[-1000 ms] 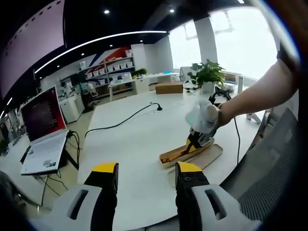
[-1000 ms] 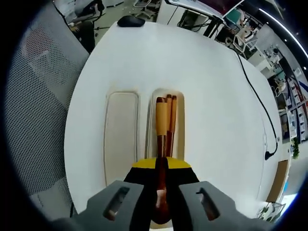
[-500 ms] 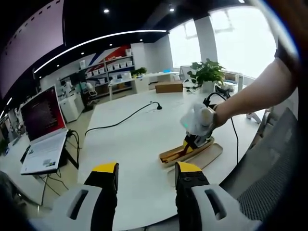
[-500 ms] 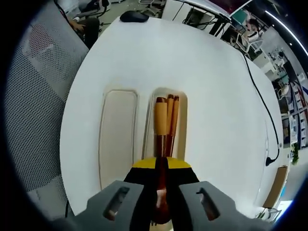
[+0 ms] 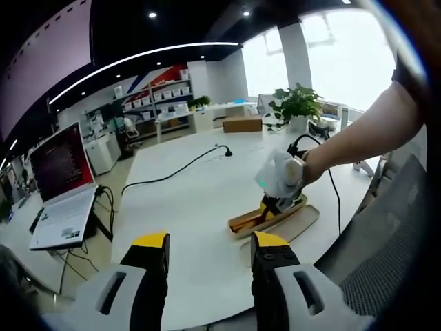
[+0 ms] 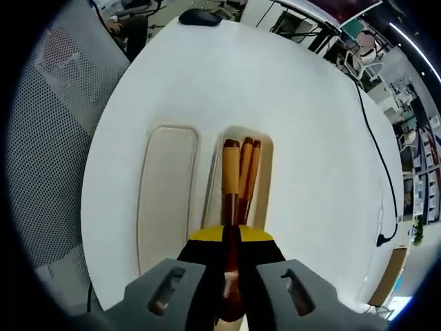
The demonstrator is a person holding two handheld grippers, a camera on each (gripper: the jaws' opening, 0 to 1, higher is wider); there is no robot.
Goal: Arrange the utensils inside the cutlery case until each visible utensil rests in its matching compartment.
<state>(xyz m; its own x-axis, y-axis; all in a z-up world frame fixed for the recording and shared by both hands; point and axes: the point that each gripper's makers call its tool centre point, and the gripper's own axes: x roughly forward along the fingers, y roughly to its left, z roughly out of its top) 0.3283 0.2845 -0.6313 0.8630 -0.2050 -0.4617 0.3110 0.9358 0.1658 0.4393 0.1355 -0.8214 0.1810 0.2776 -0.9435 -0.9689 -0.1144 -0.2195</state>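
Right gripper [image 6: 231, 238] clenches a brown wooden-handled utensil [image 6: 231, 172] over the beige oblong cutlery case [image 6: 262, 172]; left gripper [image 5: 209, 249] hangs released, well apart.

Readable text: none in either view.
Laptop screen [image 5: 60, 162]: dark red, with rows of pale lines too small and blurred to read.
Laptop keyboard [image 5: 63, 222]: key markings not legible.
Shelf boxes [image 5: 167, 93] on the far wall: white fronts, no lettering that can be made out.
Wall panel [image 5: 160, 76] behind the shelf: red and blue shapes, no words discernible.
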